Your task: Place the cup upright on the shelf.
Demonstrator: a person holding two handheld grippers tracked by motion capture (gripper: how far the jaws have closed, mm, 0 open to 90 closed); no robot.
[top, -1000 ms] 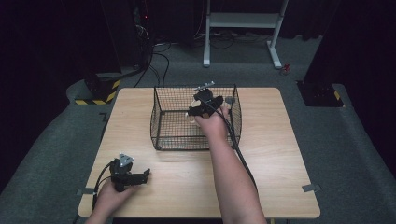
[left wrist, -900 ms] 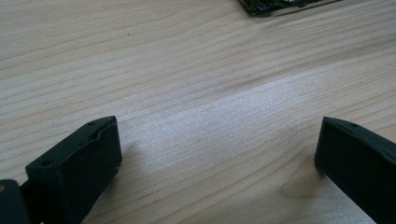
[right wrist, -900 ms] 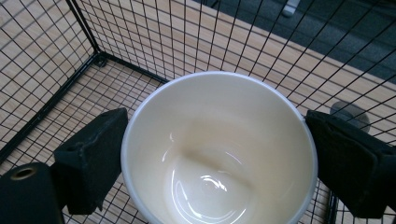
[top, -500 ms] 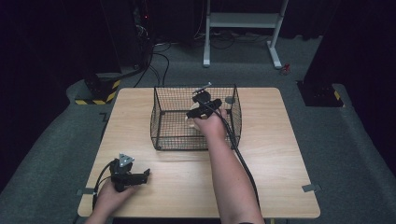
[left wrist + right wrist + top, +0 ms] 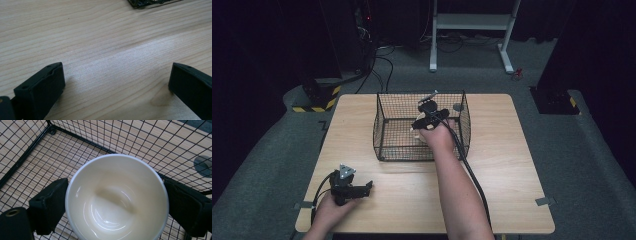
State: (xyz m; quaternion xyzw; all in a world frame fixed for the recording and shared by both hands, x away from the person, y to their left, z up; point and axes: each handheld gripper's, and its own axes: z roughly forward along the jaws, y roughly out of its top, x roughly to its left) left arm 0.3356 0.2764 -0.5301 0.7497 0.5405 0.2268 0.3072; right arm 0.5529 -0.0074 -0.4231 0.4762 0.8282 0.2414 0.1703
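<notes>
Inside the black wire basket (image 5: 384,131), the right gripper (image 5: 424,120) had its two blunt, matte black jaws set against opposite sides of a cream bowl (image 5: 117,197), one pressed to the rim on each flank, so the bowl sat grasped between them. That bowl (image 5: 418,136) was round and smooth, its glazed inside catching soft curved highlights and a faint tan shadow across the bottom, with a thin pale rim. Beneath it ran the basket's floor, a grid of fine dark wire in small squares, and a thicker rod framed the basket's corner (image 5: 51,130) just beyond the bowl. The basket's walls were the same open mesh, standing upright in a boxy rectangle, and through them showed the light wooden table (image 5: 512,165). A dark round spot (image 5: 203,166) lay on the wood past the basket's wall. A thick black cable (image 5: 469,170) trailed from the right gripper along the forearm, out over the basket's near wall. Well away from the basket, near the table's front edge, the left gripper (image 5: 362,189) lay low over the boards, its chunky black jaws spread wide apart with nothing between them but bare, streaky wood grain (image 5: 117,62).
</notes>
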